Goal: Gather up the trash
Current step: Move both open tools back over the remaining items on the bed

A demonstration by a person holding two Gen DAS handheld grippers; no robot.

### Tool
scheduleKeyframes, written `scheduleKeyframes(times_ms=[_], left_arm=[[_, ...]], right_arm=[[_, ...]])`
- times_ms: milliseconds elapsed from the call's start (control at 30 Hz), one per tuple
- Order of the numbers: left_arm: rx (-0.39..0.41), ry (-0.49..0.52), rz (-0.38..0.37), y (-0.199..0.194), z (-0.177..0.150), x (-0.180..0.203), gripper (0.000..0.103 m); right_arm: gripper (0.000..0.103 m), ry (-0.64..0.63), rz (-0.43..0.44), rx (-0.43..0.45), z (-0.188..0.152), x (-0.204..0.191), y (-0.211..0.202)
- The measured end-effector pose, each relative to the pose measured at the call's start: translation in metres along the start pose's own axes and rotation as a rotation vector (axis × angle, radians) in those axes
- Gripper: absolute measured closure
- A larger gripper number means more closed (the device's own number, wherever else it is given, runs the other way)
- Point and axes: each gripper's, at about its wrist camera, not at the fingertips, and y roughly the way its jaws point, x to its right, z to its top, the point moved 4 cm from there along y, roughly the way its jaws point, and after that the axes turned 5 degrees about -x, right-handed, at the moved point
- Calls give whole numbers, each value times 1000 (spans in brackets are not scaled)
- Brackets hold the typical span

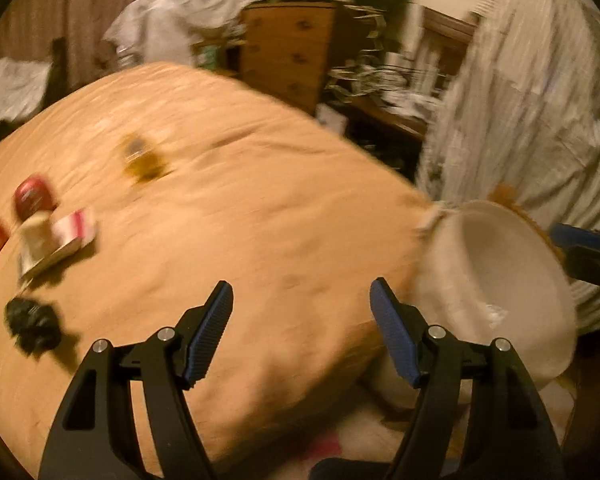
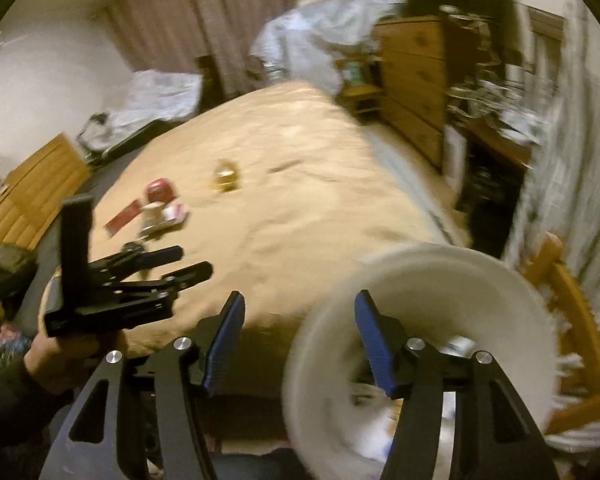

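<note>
Trash lies on the tan bedspread [image 1: 240,208]: a red can [image 1: 34,198], a pale cup on a red-and-white packet [image 1: 56,240], a black crumpled lump [image 1: 32,324] and a yellowish wrapper [image 1: 142,160]. The same red can [image 2: 161,191] and yellowish wrapper [image 2: 226,176] show in the right wrist view. A white bin [image 1: 500,280] stands at the bed's right corner, with some scraps inside [image 2: 400,360]. My left gripper [image 1: 300,328] is open and empty above the bed edge; it also shows in the right wrist view [image 2: 188,262]. My right gripper [image 2: 300,340] is open and empty over the bin's rim.
A wooden dresser [image 1: 288,52] and a cluttered desk [image 1: 388,92] stand beyond the bed. A striped curtain [image 1: 520,100] hangs at the right. A wooden chair [image 2: 568,320] is beside the bin. Pale bags [image 2: 160,96] lie at the bed's far side.
</note>
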Motion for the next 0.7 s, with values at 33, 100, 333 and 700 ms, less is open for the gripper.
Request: scheduleKeyframes(times_ms=[33,100,333,700], left_arm=[[-5,-26,12,-1,-5,-16,35],[-10,-78,27,-5,-15,-46,35],[-33,-277,44,-16,-46,-146,35],[-53,-485,93,-13,-76,-262,33]], right_arm=[[44,-27,13,-5,4,-16,8],[44,-74,28,-21,8,-42,24],[44,-150,96,-96,21,-114,83],[39,-215,138,-158,35,-155,134]])
